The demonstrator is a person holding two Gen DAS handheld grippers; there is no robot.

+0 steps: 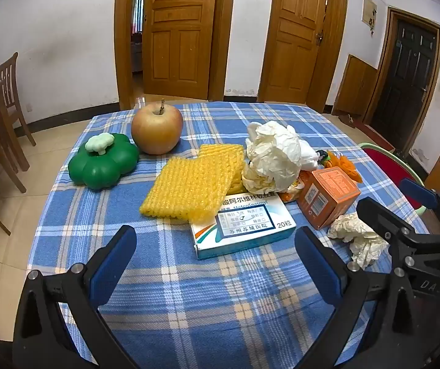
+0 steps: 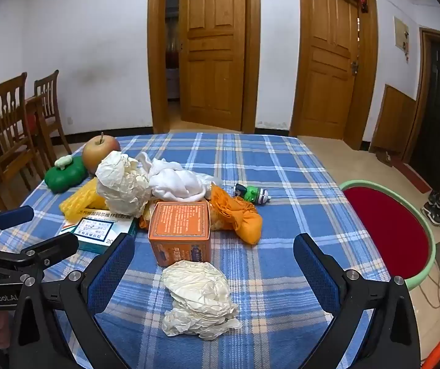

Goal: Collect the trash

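Blue plaid cloth (image 1: 164, 301) covers the table, with a green toy pepper (image 1: 103, 163), apple (image 1: 157, 130), yellow foam netting (image 1: 189, 189), medicine box (image 1: 244, 230), orange carton (image 2: 180, 230) and perhaps a small toy (image 2: 252, 193). Crumpled paper (image 2: 198, 299) lies between the right gripper's (image 2: 213, 270) wide-spread jaws; the left gripper (image 1: 216, 264) gapes empty.

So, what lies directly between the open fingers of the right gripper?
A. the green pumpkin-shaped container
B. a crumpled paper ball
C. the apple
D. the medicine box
B: in the right wrist view the crumpled paper ball lies on the checked cloth between the wide-open fingers of the right gripper, untouched.
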